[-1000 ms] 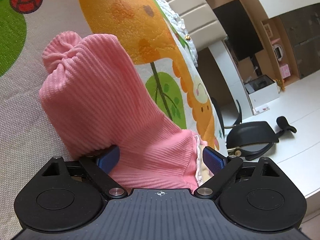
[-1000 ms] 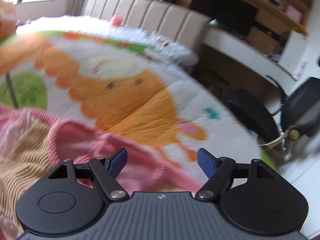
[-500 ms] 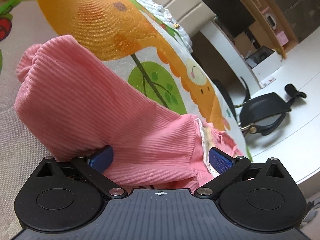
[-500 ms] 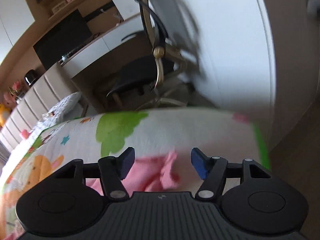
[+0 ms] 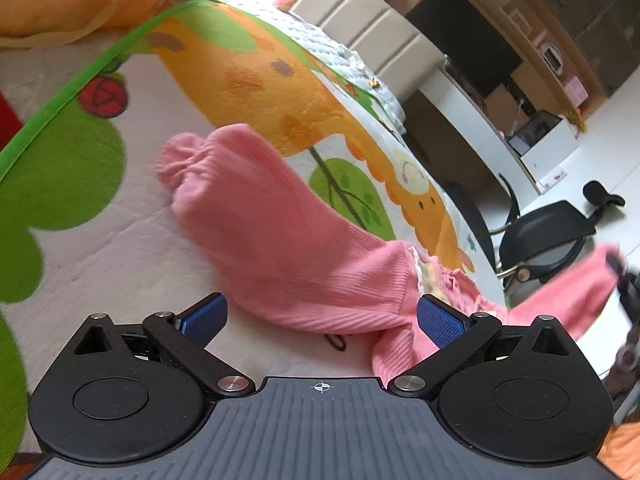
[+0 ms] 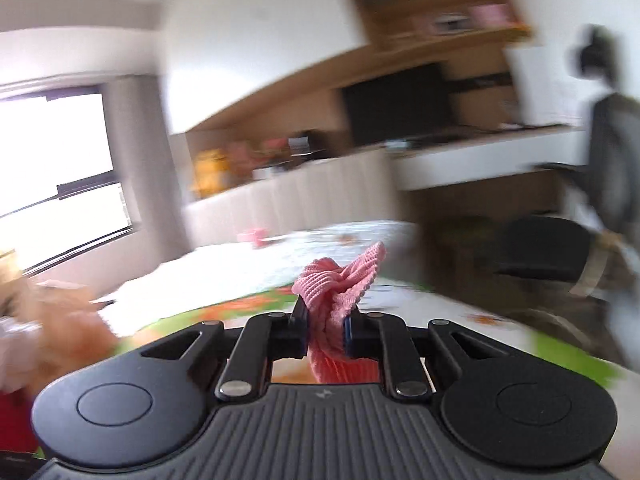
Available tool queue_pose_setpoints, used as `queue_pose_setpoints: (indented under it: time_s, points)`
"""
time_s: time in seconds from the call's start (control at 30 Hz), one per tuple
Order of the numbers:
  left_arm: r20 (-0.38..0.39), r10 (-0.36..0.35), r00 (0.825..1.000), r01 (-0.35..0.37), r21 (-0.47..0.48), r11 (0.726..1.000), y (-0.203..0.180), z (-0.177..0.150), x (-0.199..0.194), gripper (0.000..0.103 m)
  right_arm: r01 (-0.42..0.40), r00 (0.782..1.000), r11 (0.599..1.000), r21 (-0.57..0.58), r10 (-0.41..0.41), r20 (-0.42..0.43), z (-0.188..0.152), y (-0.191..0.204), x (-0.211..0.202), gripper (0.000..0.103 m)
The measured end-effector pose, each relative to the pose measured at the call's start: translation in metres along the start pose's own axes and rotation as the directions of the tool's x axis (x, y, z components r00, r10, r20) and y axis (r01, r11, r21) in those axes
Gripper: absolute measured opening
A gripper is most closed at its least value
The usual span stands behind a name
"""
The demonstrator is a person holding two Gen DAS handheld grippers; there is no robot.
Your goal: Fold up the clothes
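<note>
A pink ribbed garment [image 5: 280, 232] lies on the cartoon-printed blanket [image 5: 100, 240], one gathered cuff [image 5: 180, 164] pointing away to the left. My left gripper [image 5: 320, 312] is open wide just over the garment's near edge, its blue pads clear of the cloth. At the right, another end of the garment [image 5: 576, 284] is pulled up off the bed. In the right wrist view my right gripper [image 6: 326, 328] is closing, and its pads pinch a bunched pink end of the garment [image 6: 340, 280] that sticks up between them. That view is blurred by motion.
A black office chair [image 5: 552, 240] stands past the bed's right edge by a white desk [image 5: 472, 112] with a dark screen [image 5: 464, 52]. A padded headboard [image 5: 340, 12] runs along the far end. An orange soft toy [image 5: 52, 0] lies at the upper left.
My left gripper drew back and rose, so the pink sleeve now lies in front of it. My right gripper swung round, shut on a pink end and lifted it.
</note>
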State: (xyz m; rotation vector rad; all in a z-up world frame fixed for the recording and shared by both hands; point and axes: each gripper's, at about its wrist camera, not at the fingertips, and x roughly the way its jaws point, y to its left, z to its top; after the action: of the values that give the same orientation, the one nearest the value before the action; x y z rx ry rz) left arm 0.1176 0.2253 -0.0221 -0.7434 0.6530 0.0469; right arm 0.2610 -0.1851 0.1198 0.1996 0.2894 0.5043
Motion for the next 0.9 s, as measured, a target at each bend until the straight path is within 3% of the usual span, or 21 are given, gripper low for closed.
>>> queue_pose_setpoints:
  time_s: [0.1, 0.2, 0.23, 0.3, 0.4, 0.57, 0.63, 0.67, 0.7, 0.77, 0.83, 0.9]
  points:
    - [0.006, -0.002, 1.000, 0.003, -0.024, 1.000, 0.006, -0.002, -0.003, 0.103, -0.073, 0.993, 0.996, -0.042, 0.068, -0.097, -0.021, 0.040, 0.039, 0.015]
    - [0.008, 0.007, 1.000, -0.007, -0.029, 1.000, 0.006, 0.000, -0.004, 0.103, -0.144, 0.965, 0.989, -0.045, 0.130, -0.226, -0.051, 0.062, 0.070, 0.020]
    - [0.008, 0.012, 1.000, -0.012, -0.027, 1.000, 0.006, 0.000, -0.004, 0.103, -0.154, 0.962, 0.988, -0.026, 0.144, -0.232, -0.057, 0.064, 0.071, 0.023]
    - [0.018, 0.028, 0.999, -0.028, -0.018, 0.999, 0.003, 0.002, -0.003, 0.103, -0.158, 0.966, 0.988, -0.002, 0.154, -0.207, -0.057, 0.060, 0.067, 0.035]
    - [0.070, 0.112, 0.991, -0.112, -0.016, 0.994, 0.000, 0.006, 0.006, 0.103, -0.117, 0.984, 0.993, -0.021, 0.114, -0.134, -0.040, 0.044, 0.048, 0.049]
    - [0.158, 0.257, 0.953, -0.247, -0.083, 0.965, 0.001, 0.011, 0.033, 0.100, -0.071, 0.995, 0.996, -0.052, 0.067, -0.069, -0.024, 0.013, 0.005, 0.061]
    - [0.196, 0.285, 0.938, -0.279, -0.057, 0.959, -0.005, 0.014, 0.041, 0.090, -0.054, 0.997, 0.996, -0.067, 0.050, -0.062, -0.030, 0.003, -0.015, 0.062]
    - [0.209, 0.300, 0.931, -0.301, -0.029, 0.953, -0.010, 0.016, 0.045, 0.058, -0.043, 0.997, 0.997, -0.071, 0.039, -0.060, -0.033, -0.004, -0.023, 0.062]
    - [0.214, 0.315, 0.925, -0.322, -0.002, 0.947, -0.013, 0.018, 0.050, 0.036, -0.032, 0.998, 0.997, -0.075, 0.028, -0.058, -0.037, -0.010, -0.030, 0.062]
    - [0.211, 0.314, 0.926, -0.325, 0.018, 0.946, -0.020, 0.025, 0.056, 0.016, -0.008, 0.999, 0.998, -0.067, 0.004, -0.053, -0.043, -0.025, -0.044, 0.062]
    - [0.236, 0.304, 0.923, -0.324, 0.054, 0.944, -0.040, 0.033, 0.054, 0.013, 0.015, 0.999, 0.999, -0.045, -0.017, -0.042, -0.046, -0.040, -0.053, 0.062]
    - [0.299, 0.249, 0.921, -0.299, 0.136, 0.945, -0.074, 0.038, 0.045, 0.012, 0.036, 0.999, 0.999, -0.022, -0.037, -0.031, -0.047, -0.054, -0.061, 0.062]
